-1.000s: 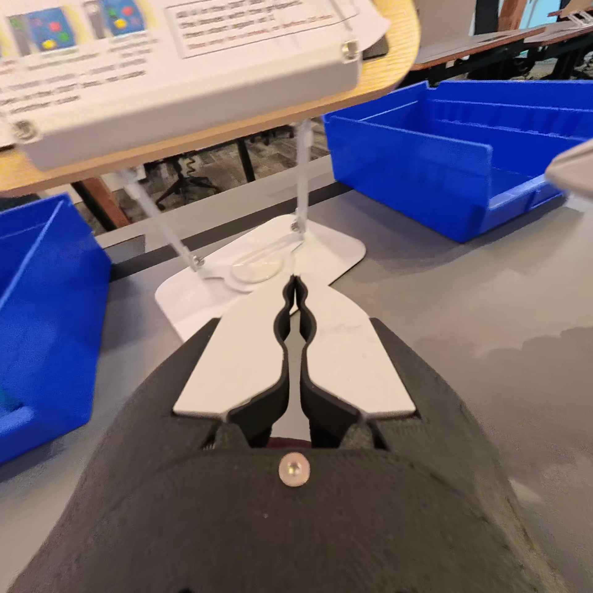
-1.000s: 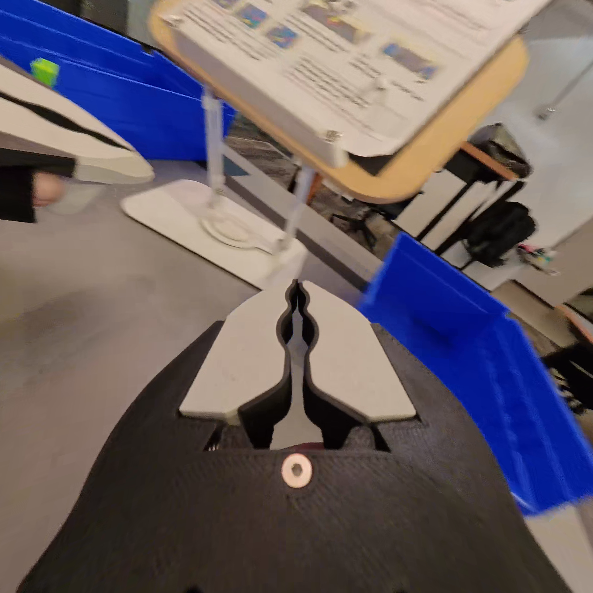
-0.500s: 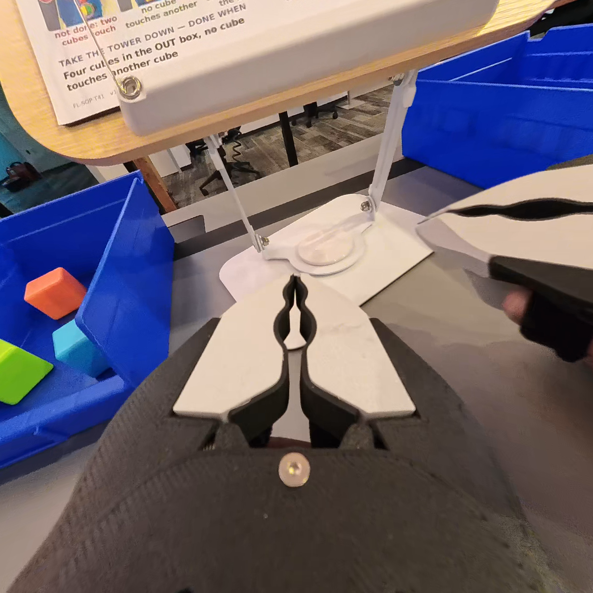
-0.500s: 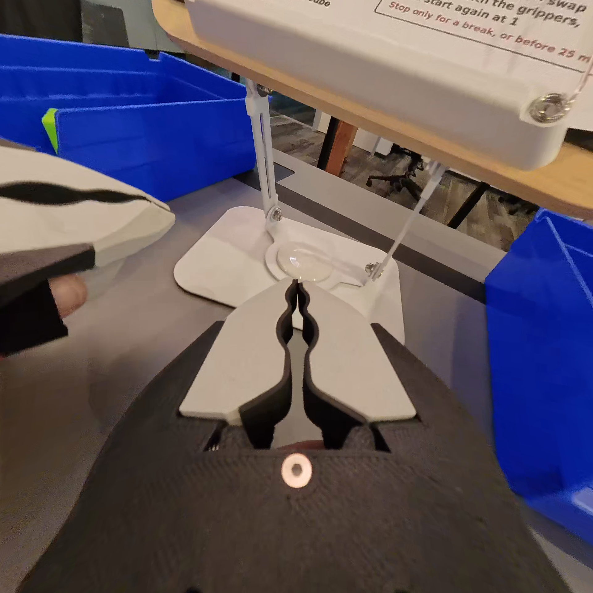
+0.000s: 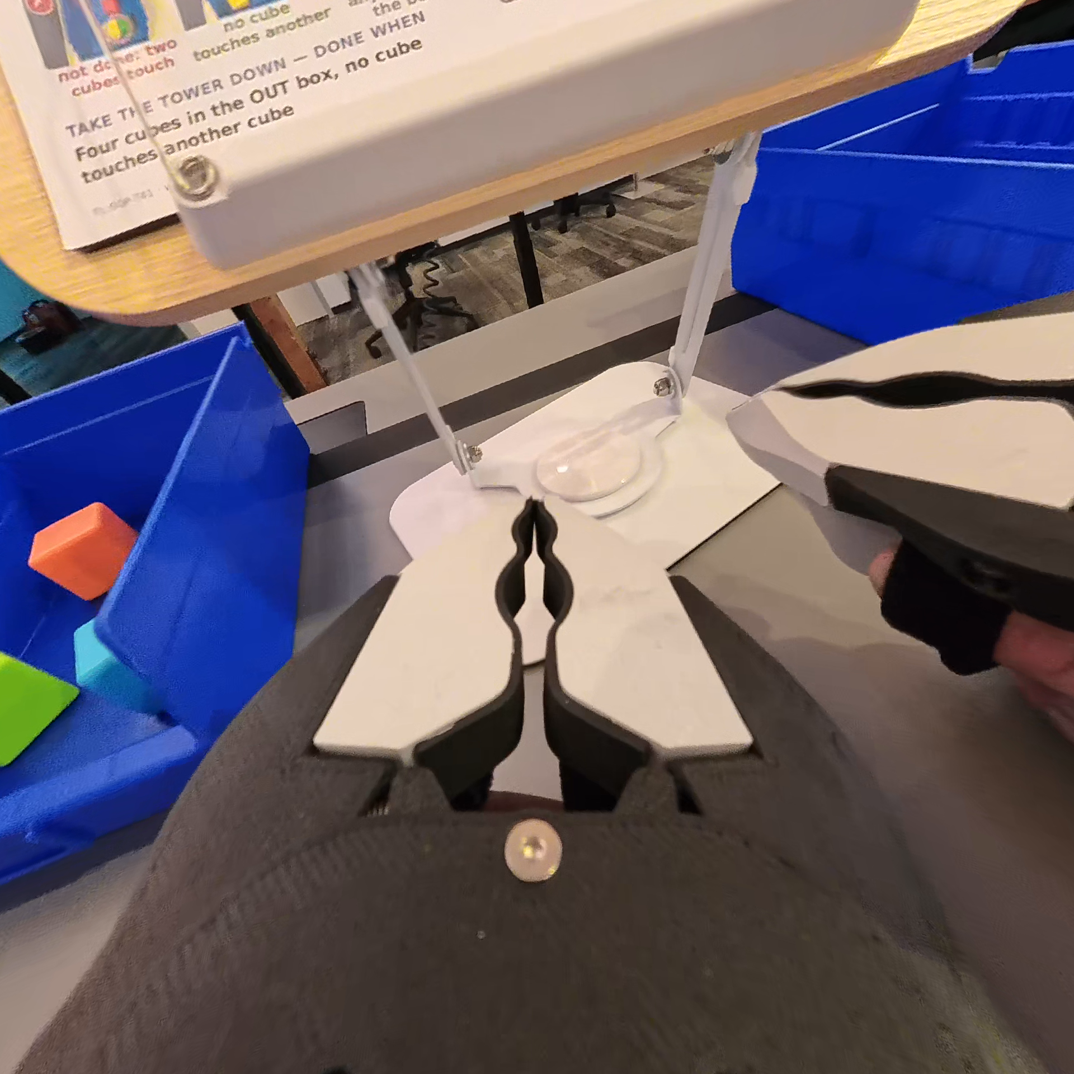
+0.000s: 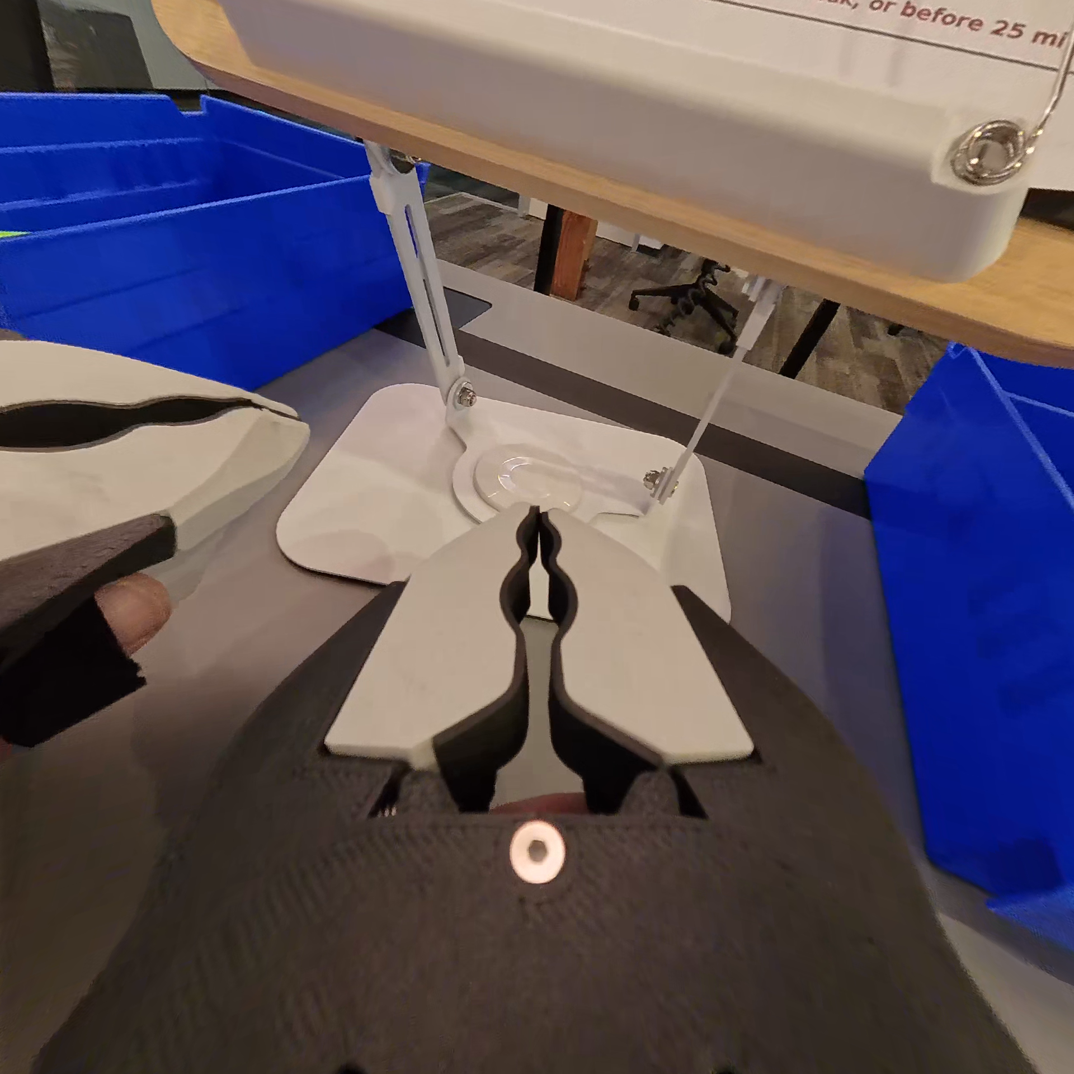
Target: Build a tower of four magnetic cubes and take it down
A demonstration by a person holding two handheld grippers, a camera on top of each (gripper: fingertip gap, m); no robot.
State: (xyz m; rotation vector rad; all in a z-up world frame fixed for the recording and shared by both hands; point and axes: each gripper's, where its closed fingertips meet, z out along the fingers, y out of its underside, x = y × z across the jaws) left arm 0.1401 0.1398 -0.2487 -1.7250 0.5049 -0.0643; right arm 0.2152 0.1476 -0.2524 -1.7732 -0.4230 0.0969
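My left tongs (image 5: 533,507) and right tongs (image 6: 536,514) are both closed on nothing above the grey tabletop (image 5: 813,610). Orange cube (image 5: 81,549) sits in the blue bin (image 5: 203,523) at nine o'clock.

Three cubes (image 5: 81,549); two blue bins (image 5: 192,540); two grippers (image 5: 533,511).

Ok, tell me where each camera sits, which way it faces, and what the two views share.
Left wrist view: rides the shut left gripper, facing the white metal stand base; blue plastic bin with orange cube left; right gripper and gloved hand intrude.
Right wrist view: rides the shut right gripper, facing that base; left gripper intrudes.
Shared: base, clear dome, grey table.
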